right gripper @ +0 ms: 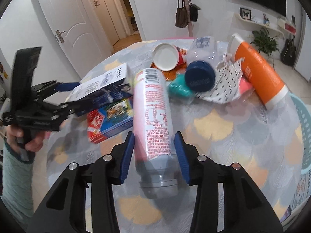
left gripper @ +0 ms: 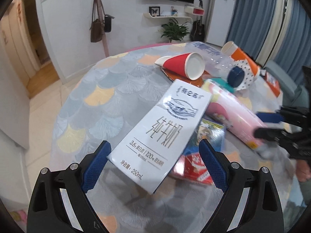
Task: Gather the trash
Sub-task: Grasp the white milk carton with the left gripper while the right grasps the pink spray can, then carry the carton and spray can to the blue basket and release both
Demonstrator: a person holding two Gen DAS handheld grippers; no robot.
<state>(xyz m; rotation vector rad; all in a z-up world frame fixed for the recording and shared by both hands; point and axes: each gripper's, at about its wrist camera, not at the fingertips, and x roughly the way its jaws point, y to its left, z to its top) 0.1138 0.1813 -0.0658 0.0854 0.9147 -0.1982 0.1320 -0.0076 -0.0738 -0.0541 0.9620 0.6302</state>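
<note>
My left gripper (left gripper: 154,162) is shut on a white 250 mL milk carton (left gripper: 161,134), holding it tilted above the table; it also shows in the right wrist view (right gripper: 101,89). My right gripper (right gripper: 155,155) is shut on a pink bottle (right gripper: 153,114) with a grey cap end, lifted over the table; it also shows in the left wrist view (left gripper: 233,114). Other trash lies on the round table (left gripper: 108,97): a red paper cup (left gripper: 184,67), a clear bottle with a blue cap (left gripper: 219,62), an orange bottle (right gripper: 260,71) and a red and blue box (right gripper: 110,122).
A dotted paper wrapper (right gripper: 225,85) and a teal packet (right gripper: 178,89) lie among the trash. A light green basket (right gripper: 305,128) stands at the table's right edge. A door, coat rack with bags, shelf and plant are behind the table.
</note>
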